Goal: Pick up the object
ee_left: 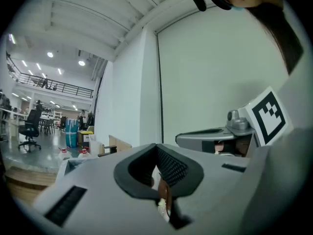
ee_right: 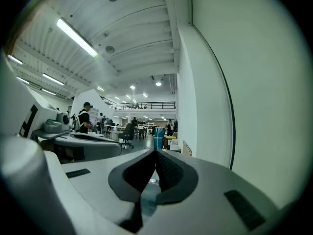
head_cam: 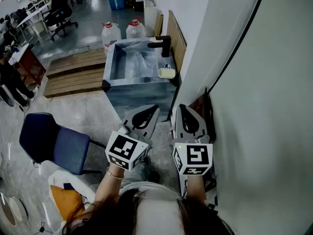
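A big open-plan hall, part office, part test lab: desks (head_cam: 30,15) and office chairs (head_cam: 59,13) fill the far floor, strip lights (ee_right: 77,37) cross a high ribbed ceiling (ee_right: 139,45), a railed mezzanine (ee_right: 146,105) runs above, and a mock sink (head_cam: 108,65) stands by wooden pallets (head_cam: 73,75) and water jugs (head_cam: 110,34).

The head view looks steeply down from above the person: left gripper (head_cam: 152,110) and right gripper (head_cam: 181,110) close below, sink (head_cam: 111,62) at 12 o'clock, wall (head_cam: 264,106) at 3 o'clock. Each gripper view sits just behind its own jaws, tilted upward along that wall. Both share the far hall (ee_right: 142,126).
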